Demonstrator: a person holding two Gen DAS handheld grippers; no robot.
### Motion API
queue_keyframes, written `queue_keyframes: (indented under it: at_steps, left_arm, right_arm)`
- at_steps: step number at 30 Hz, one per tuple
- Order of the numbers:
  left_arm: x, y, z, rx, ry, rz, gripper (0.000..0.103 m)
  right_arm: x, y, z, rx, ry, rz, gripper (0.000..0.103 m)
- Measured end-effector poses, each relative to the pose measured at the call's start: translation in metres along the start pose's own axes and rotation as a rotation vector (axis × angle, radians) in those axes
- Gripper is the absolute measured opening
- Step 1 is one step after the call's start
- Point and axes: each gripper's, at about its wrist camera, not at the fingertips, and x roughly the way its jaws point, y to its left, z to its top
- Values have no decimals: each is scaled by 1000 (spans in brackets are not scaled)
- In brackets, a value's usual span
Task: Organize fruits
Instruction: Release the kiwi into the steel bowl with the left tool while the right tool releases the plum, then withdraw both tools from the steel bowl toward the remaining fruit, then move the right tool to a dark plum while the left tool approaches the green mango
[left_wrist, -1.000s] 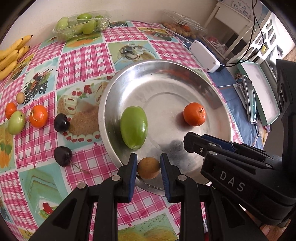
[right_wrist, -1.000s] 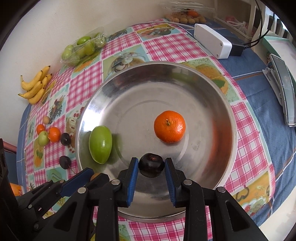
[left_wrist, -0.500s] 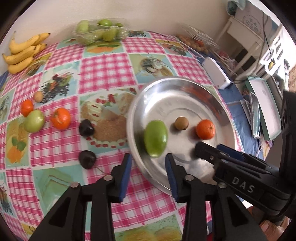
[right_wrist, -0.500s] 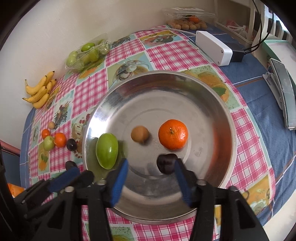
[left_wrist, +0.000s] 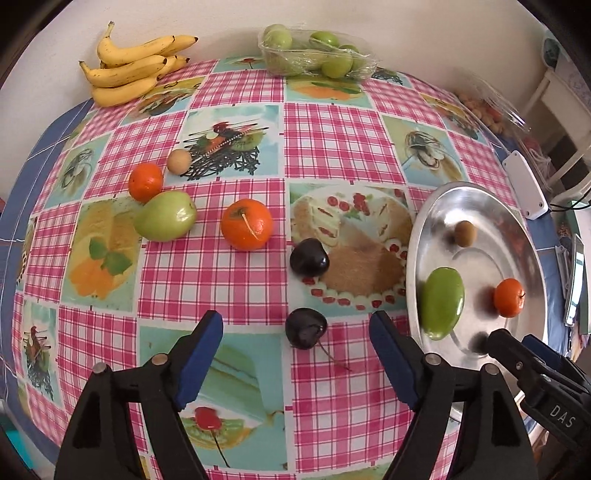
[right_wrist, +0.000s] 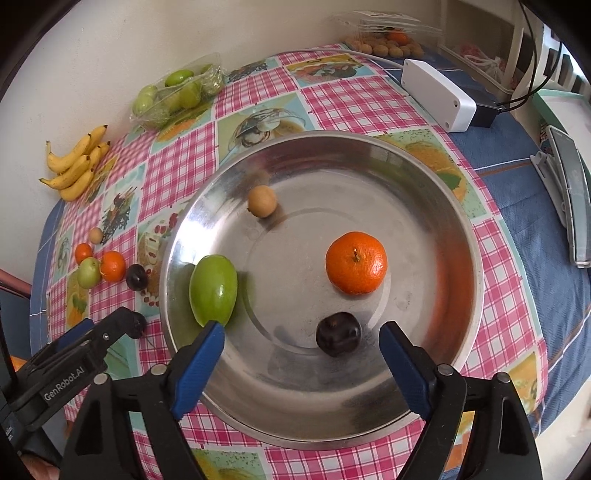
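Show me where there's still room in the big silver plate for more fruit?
The plate is bare along its right side, past the orange, and across the back behind the small brown fruit. It is crowded at the front left, around the green fruit and dark plum.

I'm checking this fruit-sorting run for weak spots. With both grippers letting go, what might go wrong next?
1. The small brown fruit sits loose near the sloped rim of the metal tray and may keep rolling.
2. The right gripper, jaws opening, could knock the dark plum between them.
3. The left gripper may nudge the stemmed cherry on the tablecloth.
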Motion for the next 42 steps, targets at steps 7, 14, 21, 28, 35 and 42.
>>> queue_keyframes:
  at_steps: [7,14,21,28,35,42]
  left_arm:
    - [2,3,0,13,-3,25,91]
    - [0,11,3,-17,-25,28,94]
    - [-3,25,5,-73,-40,40,96]
    - [-20,34,11,-81,-90,55,96]
    - [-28,43,15,-80,-109,182,96]
    - [-34,66,18,-125,-100,171,96]
  right_arm:
    - [4,1,1,0,8,-5,103]
    - [5,5,2,-25,2,-1,103]
    - [3,5,2,-13,-18,4,103]
    - [-1,12,3,-25,-43,12,103]
    - [-3,21,2,-17,-52,22,103]
    - [-5,42,4,-32,-57,20,103]
